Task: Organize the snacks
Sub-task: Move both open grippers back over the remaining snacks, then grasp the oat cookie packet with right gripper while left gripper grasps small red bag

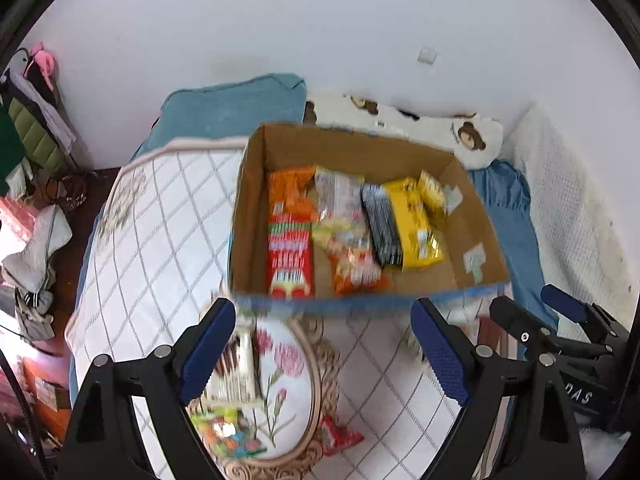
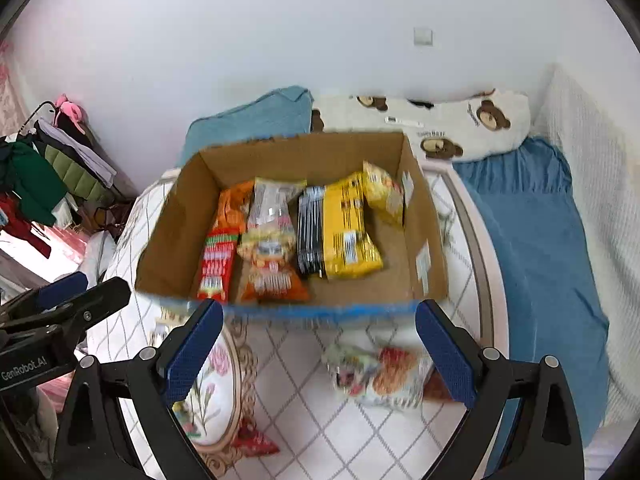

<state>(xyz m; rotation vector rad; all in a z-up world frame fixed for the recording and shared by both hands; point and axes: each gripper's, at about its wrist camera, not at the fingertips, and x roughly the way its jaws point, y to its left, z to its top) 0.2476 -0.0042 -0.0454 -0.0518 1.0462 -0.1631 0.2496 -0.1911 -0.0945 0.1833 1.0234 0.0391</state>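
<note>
An open cardboard box (image 1: pixel 250 220) (image 2: pixel 172 240) stands on the quilted bed and holds several snack packs: a red pack (image 1: pixel 290 256), an orange bag (image 1: pixel 356 268), a black pack (image 1: pixel 382 228) and a yellow pack (image 2: pixel 350 232). My left gripper (image 1: pixel 324 350) hovers open in front of the box, above a chocolate-stick pack (image 1: pixel 236 368) and a colourful candy pack (image 1: pixel 228 436). My right gripper (image 2: pixel 318 356) is open too, with a blurred snack bag (image 2: pixel 380 376) lying on the quilt below it. A small red pack (image 2: pixel 256 444) lies near the front.
An oval floral cushion (image 1: pixel 284 396) with a gold ornate rim lies under the loose snacks. Blue pillow (image 1: pixel 236 108), bear-print pillow (image 2: pixel 472 124) and blue sheet (image 2: pixel 536 240) lie beyond the box. Clothes (image 2: pixel 44 184) pile up at the left, off the bed.
</note>
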